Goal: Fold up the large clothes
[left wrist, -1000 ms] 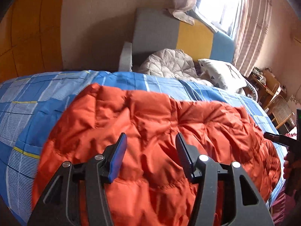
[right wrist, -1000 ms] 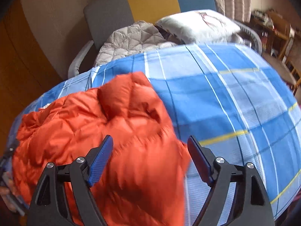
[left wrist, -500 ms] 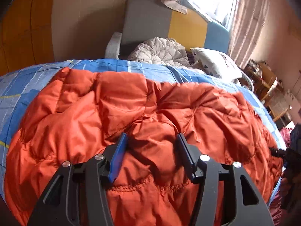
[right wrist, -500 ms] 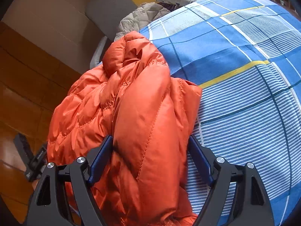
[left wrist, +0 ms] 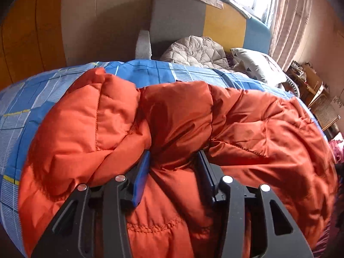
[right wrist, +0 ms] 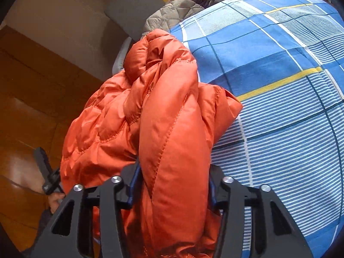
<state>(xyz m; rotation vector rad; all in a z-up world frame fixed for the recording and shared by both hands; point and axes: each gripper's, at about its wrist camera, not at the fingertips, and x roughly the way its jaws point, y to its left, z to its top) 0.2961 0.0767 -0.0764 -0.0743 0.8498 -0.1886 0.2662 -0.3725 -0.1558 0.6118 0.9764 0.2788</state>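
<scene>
Both tongs are down on the orange puffer jacket (left wrist: 176, 116) now, each angled steeply downward toward the bed. The left gripper (left wrist: 174, 163) has its jaws partly closed, having just narrowed further, and a bunched ridge of the jacket's quilted fabric sits squeezed between the blue pads (left wrist: 142, 176), bulging up right ahead of the fingertips. The rest of the jacket spreads out to both sides of this gripper and away from it, lying across the blue checked bedcover (left wrist: 28, 111), which shows beyond the jacket and off to the gripper's left. Farther ahead stand an armchair (left wrist: 178, 21) with a grey quilted garment (left wrist: 193, 51) heaped on it, and a patterned pillow (left wrist: 255, 66) off to the right. Over on the other side, the right gripper (right wrist: 172, 172) has just clamped in hard from a wide spread, and a thick rolled fold of the jacket (right wrist: 172, 129) is pinched between its jaws, rising straight up and forward from the fingertips and hiding most of the pads. The bedcover (right wrist: 290, 107) stretches away to this gripper's right. Down to its left, the other tool's black handle shows, with the person's hand (right wrist: 54, 200) wrapped around it over the wooden floor (right wrist: 23, 111).
</scene>
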